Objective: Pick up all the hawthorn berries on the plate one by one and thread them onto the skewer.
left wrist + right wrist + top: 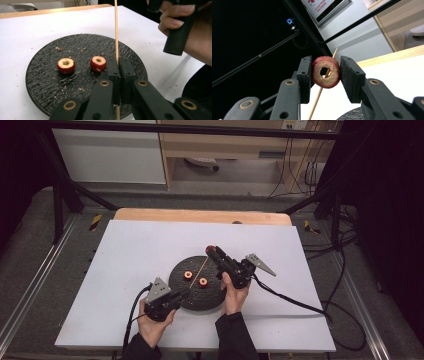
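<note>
Right gripper view: a cored red fruit ring is pinched between the right tongs, with a wooden skewer seen through its hole. The skewer is clamped upright by the left tongs over a black plate on the tabletop, where two more rings lie.

Skewer top and dark plate near rim, both cropped.

Plate: dark, rough, ridged, matt; skewer: pale smooth wood; desk: matt white sheet; fingers: matt black plastic.
</note>
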Demonstrator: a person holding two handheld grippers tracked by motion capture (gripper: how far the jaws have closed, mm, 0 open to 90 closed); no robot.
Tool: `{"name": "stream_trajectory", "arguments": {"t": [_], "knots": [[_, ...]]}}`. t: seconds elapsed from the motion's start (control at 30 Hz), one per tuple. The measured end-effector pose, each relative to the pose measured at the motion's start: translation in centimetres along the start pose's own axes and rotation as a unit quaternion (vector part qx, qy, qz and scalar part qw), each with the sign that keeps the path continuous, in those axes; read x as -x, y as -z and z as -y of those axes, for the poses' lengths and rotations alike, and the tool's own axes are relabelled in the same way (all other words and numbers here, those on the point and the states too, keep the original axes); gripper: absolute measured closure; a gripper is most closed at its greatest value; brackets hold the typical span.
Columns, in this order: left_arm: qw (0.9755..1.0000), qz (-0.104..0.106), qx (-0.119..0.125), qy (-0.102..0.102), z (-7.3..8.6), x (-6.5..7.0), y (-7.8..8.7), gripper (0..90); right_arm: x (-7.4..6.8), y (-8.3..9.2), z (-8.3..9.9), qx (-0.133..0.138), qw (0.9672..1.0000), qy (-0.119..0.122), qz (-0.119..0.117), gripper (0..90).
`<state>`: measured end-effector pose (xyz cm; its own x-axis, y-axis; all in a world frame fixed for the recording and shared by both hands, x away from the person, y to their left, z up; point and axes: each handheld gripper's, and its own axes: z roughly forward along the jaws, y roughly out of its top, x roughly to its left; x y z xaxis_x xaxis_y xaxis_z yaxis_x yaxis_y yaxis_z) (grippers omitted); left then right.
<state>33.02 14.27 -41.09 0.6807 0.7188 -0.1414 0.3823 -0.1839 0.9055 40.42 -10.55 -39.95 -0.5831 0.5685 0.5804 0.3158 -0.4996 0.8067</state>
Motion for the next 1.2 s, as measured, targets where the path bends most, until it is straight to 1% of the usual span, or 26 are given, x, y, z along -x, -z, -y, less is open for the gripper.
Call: {"name": "stream_trajectory", "arguments": {"t": [0.43,0.53,0.8,1.2], "knots": [[1.0,0.0,0.003,-0.004,-1.2,0.1,-0.7,88.1,-0.3,0.3,0.2,-0.005,1.0,-0.004,-0.004,63.1],[1.0,-0.001,0.005,-0.005,-1.4,0.1,-0.9,88.1,-0.3,0.3,0.2,-0.006,1.0,0.0,-0.005,63.1],[0.9999,-0.002,0.007,-0.01,-2.2,0.2,-1.3,88.1,-0.5,0.6,0.4,-0.011,0.9999,0.002,-0.007,63.2],[0.9999,-0.001,0.008,-0.012,-3.0,0.3,-2.0,88.2,-0.7,0.9,0.7,-0.019,0.9998,0.004,-0.007,63.2]]}}
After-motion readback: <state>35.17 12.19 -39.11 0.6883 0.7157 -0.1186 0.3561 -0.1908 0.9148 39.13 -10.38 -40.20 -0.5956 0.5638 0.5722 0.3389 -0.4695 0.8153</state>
